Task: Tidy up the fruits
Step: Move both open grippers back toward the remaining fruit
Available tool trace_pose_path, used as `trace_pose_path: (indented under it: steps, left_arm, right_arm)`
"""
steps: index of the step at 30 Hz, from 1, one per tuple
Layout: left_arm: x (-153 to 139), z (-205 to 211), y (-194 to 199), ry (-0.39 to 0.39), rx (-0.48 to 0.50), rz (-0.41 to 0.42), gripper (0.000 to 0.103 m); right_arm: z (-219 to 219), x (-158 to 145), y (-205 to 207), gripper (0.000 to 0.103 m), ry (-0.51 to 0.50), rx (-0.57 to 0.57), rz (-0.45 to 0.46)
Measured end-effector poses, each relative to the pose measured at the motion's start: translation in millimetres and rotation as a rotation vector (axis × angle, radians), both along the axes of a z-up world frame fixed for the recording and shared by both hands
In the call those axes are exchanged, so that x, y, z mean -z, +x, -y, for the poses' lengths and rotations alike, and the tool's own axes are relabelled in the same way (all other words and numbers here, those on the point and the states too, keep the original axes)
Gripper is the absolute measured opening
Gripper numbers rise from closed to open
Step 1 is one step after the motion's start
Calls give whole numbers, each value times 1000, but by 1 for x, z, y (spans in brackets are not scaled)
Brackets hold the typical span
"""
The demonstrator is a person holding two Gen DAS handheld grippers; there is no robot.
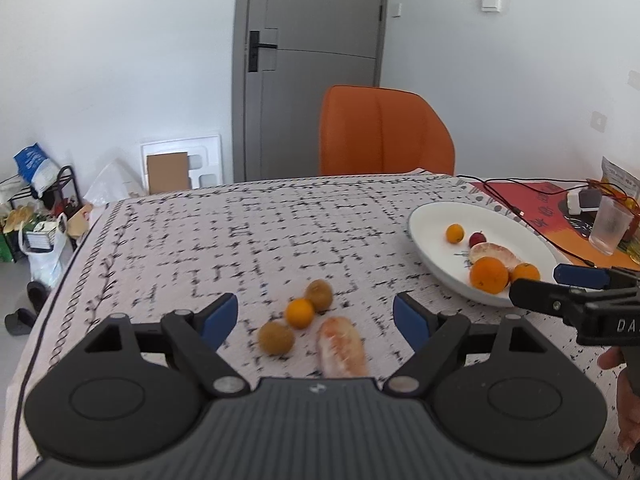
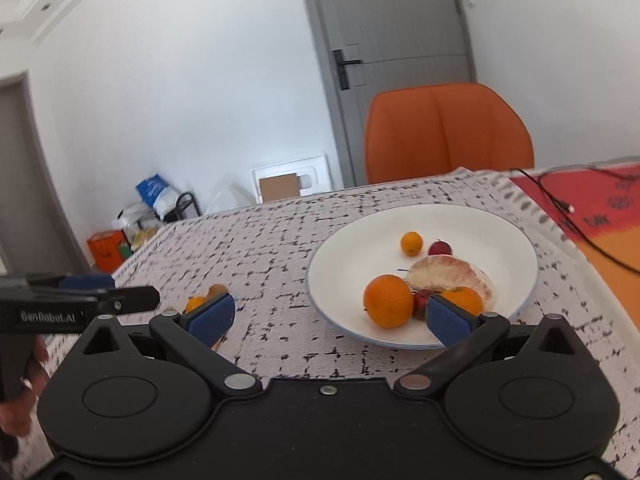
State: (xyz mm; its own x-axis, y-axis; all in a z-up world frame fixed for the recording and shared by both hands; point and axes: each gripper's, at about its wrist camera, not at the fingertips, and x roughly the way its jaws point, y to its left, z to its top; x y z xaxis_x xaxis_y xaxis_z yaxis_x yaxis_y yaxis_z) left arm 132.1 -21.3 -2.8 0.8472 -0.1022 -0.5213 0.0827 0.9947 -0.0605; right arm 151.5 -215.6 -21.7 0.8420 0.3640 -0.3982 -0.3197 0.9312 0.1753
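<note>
On the patterned tablecloth lie two brown kiwis (image 1: 275, 337) (image 1: 319, 295), a small orange (image 1: 300, 313) and a peeled pomelo segment (image 1: 343, 347). My left gripper (image 1: 316, 322) stands open just above this group, nothing between its blue pads. A white plate (image 2: 480, 224) holds a big orange (image 2: 388, 300), smaller oranges (image 2: 411, 243), a pomelo piece (image 2: 444, 270) and small red fruits (image 2: 439, 247). The same plate (image 1: 432, 216) sits at the right in the left wrist view. My right gripper (image 2: 330, 316) is open at the plate's near rim, empty.
An orange chair (image 1: 384, 132) stands behind the table's far edge, with a grey door (image 1: 312, 60) beyond it. A red mat (image 1: 532, 200) at the right carries black cables, a plastic cup (image 1: 610, 226) and small items. Bags and a rack (image 1: 40, 208) crowd the floor at the left.
</note>
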Motion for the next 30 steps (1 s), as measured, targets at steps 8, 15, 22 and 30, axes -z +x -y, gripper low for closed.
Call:
trace_pose_path:
  steps: [8,15,22,30]
  left_arm:
    - [4,-25,-15,-12,-47,-9,84]
    - [12,-40,-24,-23,-71,-26,84]
    - [14,-47,-28,-27,-81,-29,84]
    - [16,-51,-27,-28,-72,-26,84]
  right_arm:
    - [-20,-1,-5,103,-41,-64,-4]
    - [-27,3,-3,103,-38,-118,-43]
    - [-34,4,-6,103,-42,-145,-29]
    - [-44,4,0,103,-30,-221,-55]
